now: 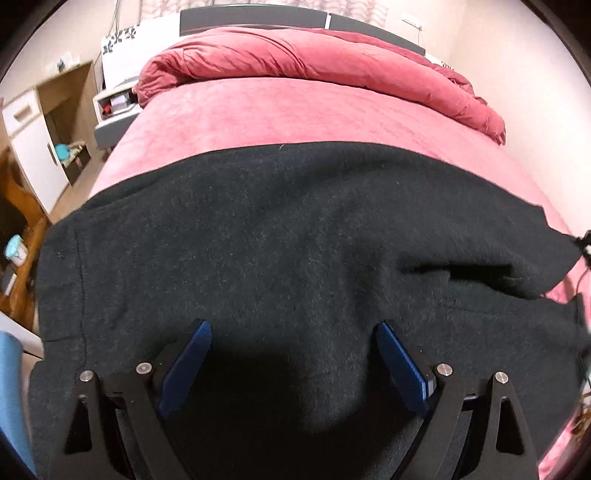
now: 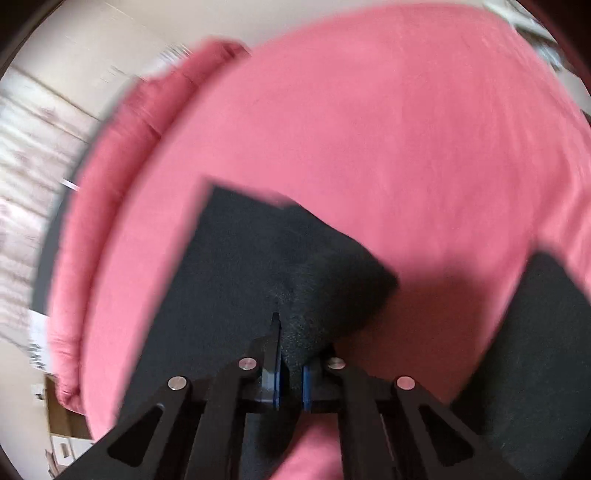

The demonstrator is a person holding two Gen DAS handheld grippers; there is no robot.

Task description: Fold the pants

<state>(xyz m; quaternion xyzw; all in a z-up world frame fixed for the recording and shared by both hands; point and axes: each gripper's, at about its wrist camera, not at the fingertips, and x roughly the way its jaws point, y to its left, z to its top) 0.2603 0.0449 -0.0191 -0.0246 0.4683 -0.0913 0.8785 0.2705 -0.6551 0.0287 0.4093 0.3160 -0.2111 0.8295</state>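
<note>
Dark charcoal fleece pants [image 1: 280,236] lie spread across the pink bed sheet [image 1: 288,114] and fill the lower half of the left wrist view. My left gripper [image 1: 293,328] is open, its blue pads wide apart just above the fabric, holding nothing. In the right wrist view my right gripper [image 2: 290,332] is shut on a fold of the pants [image 2: 266,258] and lifts that part off the pink sheet [image 2: 388,129]. Another dark part of the pants [image 2: 532,350] lies at the right. This view is blurred by motion.
A bunched pink duvet [image 1: 314,59] lies along the head of the bed under a dark headboard [image 1: 251,18]. A bedside table [image 1: 114,110], a white cupboard [image 1: 33,147] and wooden furniture [image 1: 18,236] stand left of the bed.
</note>
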